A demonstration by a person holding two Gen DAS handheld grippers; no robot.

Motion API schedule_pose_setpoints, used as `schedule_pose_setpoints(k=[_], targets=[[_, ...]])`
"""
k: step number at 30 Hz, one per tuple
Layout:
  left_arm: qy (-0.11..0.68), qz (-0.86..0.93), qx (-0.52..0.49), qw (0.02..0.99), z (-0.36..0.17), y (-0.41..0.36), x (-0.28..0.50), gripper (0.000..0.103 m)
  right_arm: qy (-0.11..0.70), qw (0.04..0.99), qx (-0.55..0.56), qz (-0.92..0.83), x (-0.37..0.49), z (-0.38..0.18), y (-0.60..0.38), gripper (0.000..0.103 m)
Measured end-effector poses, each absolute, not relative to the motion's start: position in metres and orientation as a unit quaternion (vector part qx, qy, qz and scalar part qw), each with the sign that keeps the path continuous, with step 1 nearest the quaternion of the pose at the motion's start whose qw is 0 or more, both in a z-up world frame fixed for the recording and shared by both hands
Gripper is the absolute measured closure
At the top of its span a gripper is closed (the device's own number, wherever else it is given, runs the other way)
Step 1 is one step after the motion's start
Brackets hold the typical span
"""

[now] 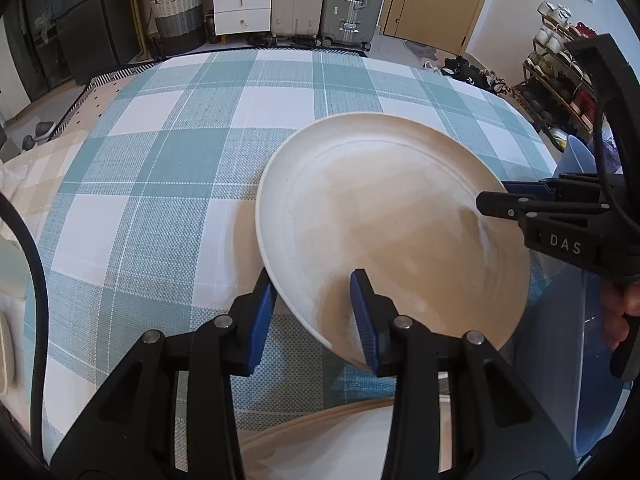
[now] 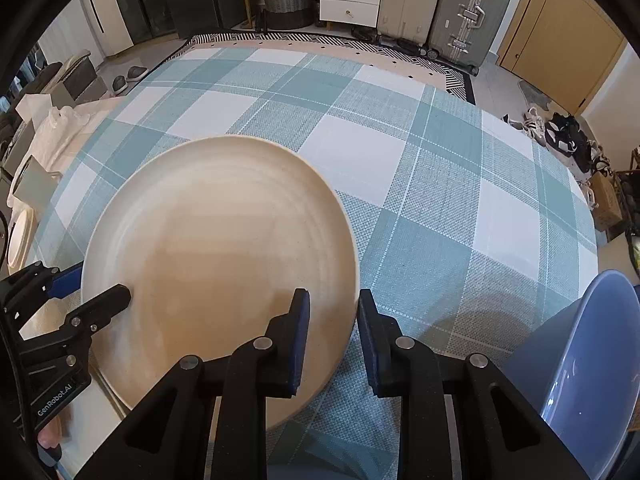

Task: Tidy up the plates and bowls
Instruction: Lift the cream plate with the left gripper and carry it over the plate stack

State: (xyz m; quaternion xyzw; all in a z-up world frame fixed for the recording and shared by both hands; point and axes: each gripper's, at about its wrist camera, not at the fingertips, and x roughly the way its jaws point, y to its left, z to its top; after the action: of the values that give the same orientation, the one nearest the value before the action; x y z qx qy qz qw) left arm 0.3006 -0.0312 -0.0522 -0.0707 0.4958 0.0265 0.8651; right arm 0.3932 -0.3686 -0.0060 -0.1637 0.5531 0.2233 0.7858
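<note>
A large cream plate [image 1: 384, 224] hangs tilted above the checked tablecloth; it also shows in the right wrist view [image 2: 216, 264]. My left gripper [image 1: 314, 312] straddles its near-left rim, one finger under and one over, with a visible gap. My right gripper [image 2: 332, 340] straddles the plate's right rim, one finger over the plate face and one outside. In the left wrist view the right gripper [image 1: 494, 200] reaches onto the plate's right edge. A blue bowl [image 2: 596, 360] sits at the right.
A second cream plate [image 1: 340, 436] lies below the left gripper. A blue-and-white checked tablecloth [image 2: 400, 168] covers the table. Another plate [image 2: 18, 236] sits at the far left edge. Suitcases, drawers and a basket stand beyond the table.
</note>
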Motion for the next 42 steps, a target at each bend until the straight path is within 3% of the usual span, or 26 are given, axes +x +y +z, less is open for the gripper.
schedule_pose_setpoints(k=[42], targets=[[0.400,0.095,-0.061,0.910,0.025,0.009,0.221,0.068,0.447,0.835,-0.152,0.284,0.331,0.058,-0.328,0.079]])
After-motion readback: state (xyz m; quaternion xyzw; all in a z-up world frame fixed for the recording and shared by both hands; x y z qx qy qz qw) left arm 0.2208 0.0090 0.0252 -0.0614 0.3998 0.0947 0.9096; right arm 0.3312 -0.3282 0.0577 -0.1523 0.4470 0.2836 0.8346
